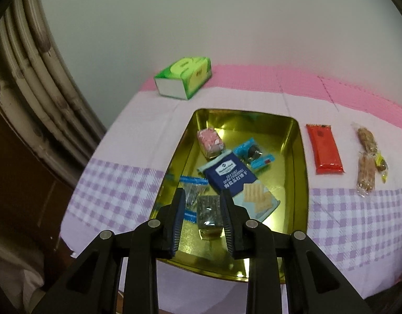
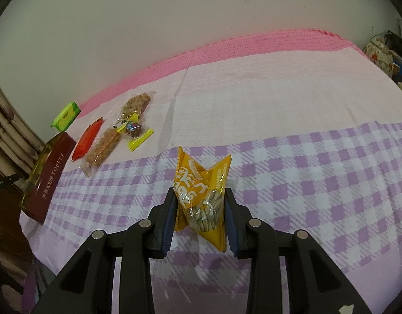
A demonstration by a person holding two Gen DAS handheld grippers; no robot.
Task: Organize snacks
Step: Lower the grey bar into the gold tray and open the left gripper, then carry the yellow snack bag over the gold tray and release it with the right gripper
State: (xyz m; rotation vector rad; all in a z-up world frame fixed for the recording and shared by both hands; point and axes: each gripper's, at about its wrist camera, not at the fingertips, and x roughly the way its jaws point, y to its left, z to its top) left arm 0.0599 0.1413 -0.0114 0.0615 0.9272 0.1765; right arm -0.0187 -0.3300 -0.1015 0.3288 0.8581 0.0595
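- The right gripper (image 2: 199,209) is clenched on a yellow seed packet (image 2: 201,198), held above the checked cloth (image 2: 318,183), well apart from the tin
- The left gripper (image 1: 203,217) hovers over the gold tin (image 1: 300,183), its jaws either side of a dark snack bar (image 1: 210,216); whether they pinch it, I cannot tell
- Risk: the slick, crumpled packet may slip from the pads, or its seeds get crushed
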